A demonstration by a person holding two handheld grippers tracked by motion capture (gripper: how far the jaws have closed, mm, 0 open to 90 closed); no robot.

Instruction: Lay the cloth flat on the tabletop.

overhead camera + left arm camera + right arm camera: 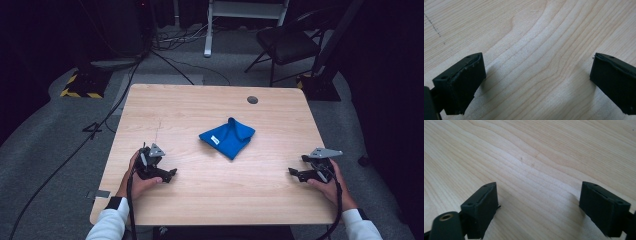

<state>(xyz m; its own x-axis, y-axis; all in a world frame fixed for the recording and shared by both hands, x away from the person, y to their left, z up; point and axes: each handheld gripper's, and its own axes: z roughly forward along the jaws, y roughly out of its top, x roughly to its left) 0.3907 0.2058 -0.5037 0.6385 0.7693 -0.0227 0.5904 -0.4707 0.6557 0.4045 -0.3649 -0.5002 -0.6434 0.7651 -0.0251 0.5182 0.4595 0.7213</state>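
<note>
At the left of the high view, the person's left hand rests on the wooden table near its front edge, with a white sleeve behind it. It holds the left gripper, which points toward the middle of the table. In the left gripper view the two black jaws stand wide apart, with nothing between them but bare wood grain just below.

In the middle of the table lies the blue cloth, folded into a small packet with a white label on top. It is well apart from both grippers.

At the right, the right hand rests close to the right edge of the table and holds the right gripper, which points left toward the center. In the right gripper view its jaws are also wide apart and hold nothing.

A small dark round cap sits in the table near the far edge. Behind the table are grey carpet, black cables, a dark chair and a yellow-black striped base.
</note>
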